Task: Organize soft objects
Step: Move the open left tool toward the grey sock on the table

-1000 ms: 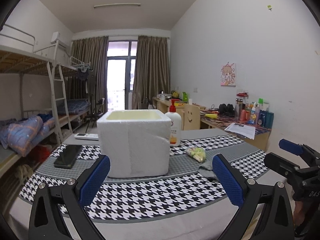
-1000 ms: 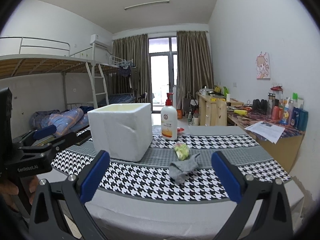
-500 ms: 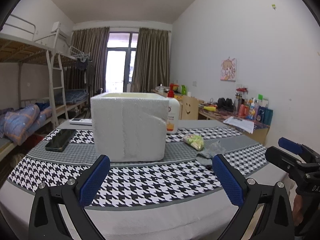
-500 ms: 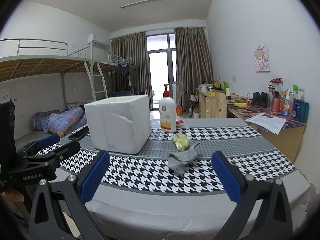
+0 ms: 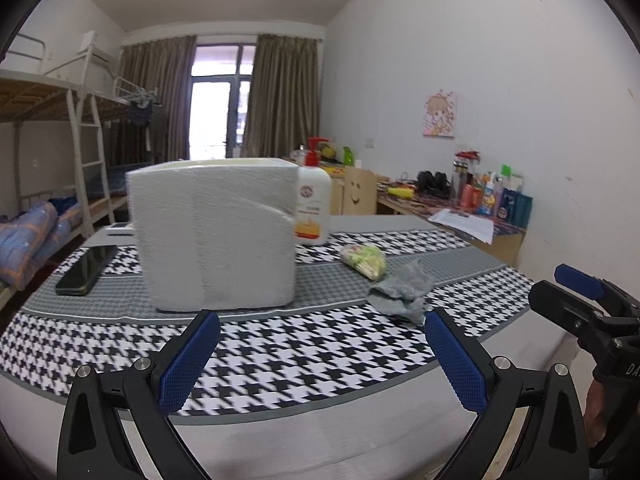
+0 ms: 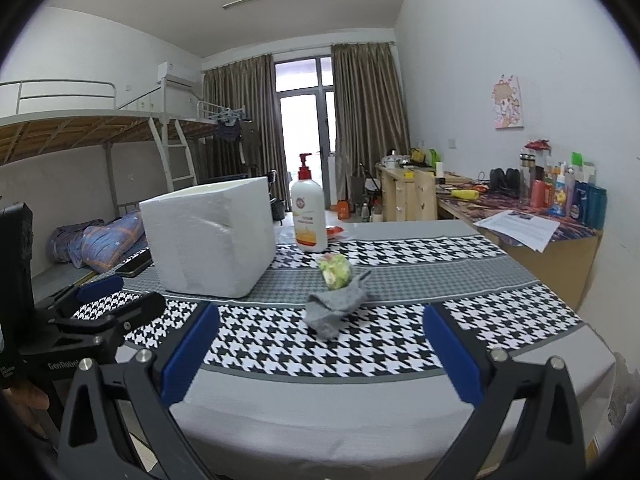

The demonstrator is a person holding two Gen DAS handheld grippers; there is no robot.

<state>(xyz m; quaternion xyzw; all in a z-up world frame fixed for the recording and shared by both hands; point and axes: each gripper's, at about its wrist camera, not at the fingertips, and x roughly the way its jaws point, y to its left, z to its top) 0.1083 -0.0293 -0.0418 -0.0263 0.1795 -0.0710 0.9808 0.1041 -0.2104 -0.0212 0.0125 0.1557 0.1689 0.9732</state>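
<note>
Your left gripper (image 5: 322, 354) hovers over the near edge of the table (image 5: 304, 432), its blue-padded fingers (image 5: 188, 362) spread wide with nothing between them. At far left on the houndstooth cloth (image 5: 280, 356) lies a dark phone (image 5: 86, 269), screen up. Just beside it stands a white foam box (image 5: 216, 236), top open, squarely ahead of your left gripper. Behind the box's right corner, a white pump bottle (image 6: 308, 216) with a red pump stands upright; its label carries a round red emblem and an orange band, but the writing is too small to read.

The soft things lie to the right of the box, well apart from both grippers: a green-and-yellow bundle (image 6: 335, 271) on the grey stripe of the cloth, and, touching its near side, a crumpled grey cloth piece (image 6: 334, 310), almost dead centre in the right wrist view.

Your right gripper (image 6: 320, 354) is likewise spread wide and empty, poised above the table's near edge and facing the grey piece. In that view the left tool's black body shows at far left, printed "GenRobot", the last letters partly cut off; in the left view the right tool's body reads "DA", the rest out of frame.

At far right, a desk (image 6: 560, 248) along the wall holds bottles and a printed sheet (image 6: 518, 227), its text illegible.
</note>
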